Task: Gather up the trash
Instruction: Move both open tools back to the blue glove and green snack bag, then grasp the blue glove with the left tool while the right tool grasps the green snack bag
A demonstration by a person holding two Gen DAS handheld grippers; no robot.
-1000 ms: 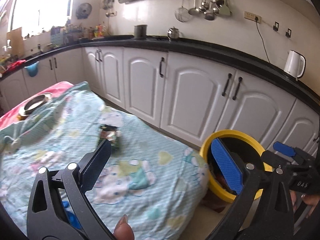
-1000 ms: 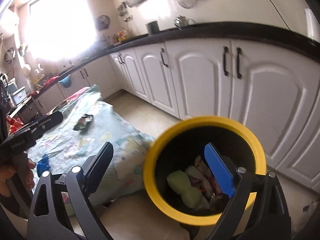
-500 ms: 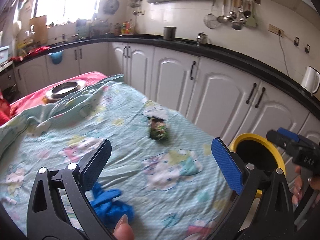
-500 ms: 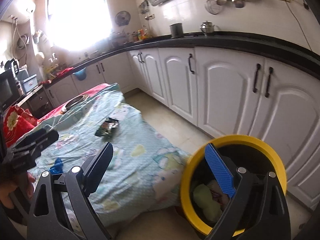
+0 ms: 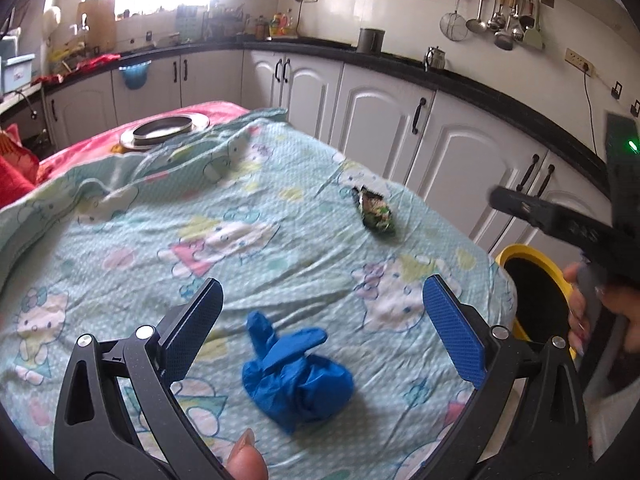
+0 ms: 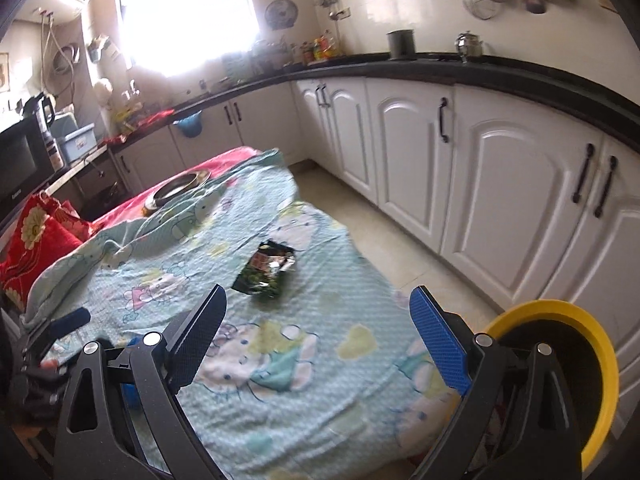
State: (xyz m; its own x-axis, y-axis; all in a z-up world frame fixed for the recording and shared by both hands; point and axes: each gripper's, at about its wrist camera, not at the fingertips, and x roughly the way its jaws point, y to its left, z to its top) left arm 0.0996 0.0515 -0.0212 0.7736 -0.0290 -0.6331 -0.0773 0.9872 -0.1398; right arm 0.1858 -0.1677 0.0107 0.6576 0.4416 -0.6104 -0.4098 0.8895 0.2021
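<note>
A crumpled blue glove (image 5: pixel 295 376) lies on the light blue cartoon-print cloth (image 5: pixel 240 240), just below and between the fingers of my open, empty left gripper (image 5: pixel 322 328). A dark green snack wrapper (image 5: pixel 375 216) lies farther back on the cloth; it also shows in the right wrist view (image 6: pixel 267 272). My right gripper (image 6: pixel 318 344) is open and empty, above the cloth in front of the wrapper. A yellow-rimmed black bin (image 6: pixel 560 368) stands on the floor at the table's right end, also in the left wrist view (image 5: pixel 536 292).
A metal bowl (image 5: pixel 164 130) sits on red cloth at the table's far end. A red cushion (image 6: pixel 32 240) lies at the left. White cabinets (image 6: pixel 480 168) under a black counter run along the right, with tiled floor (image 6: pixel 400 248) between them and the table.
Both grippers swung left from the bin toward the table. The blue glove now sits between my left fingers and the wrapper lies ahead of my right gripper. Both stay open.
</note>
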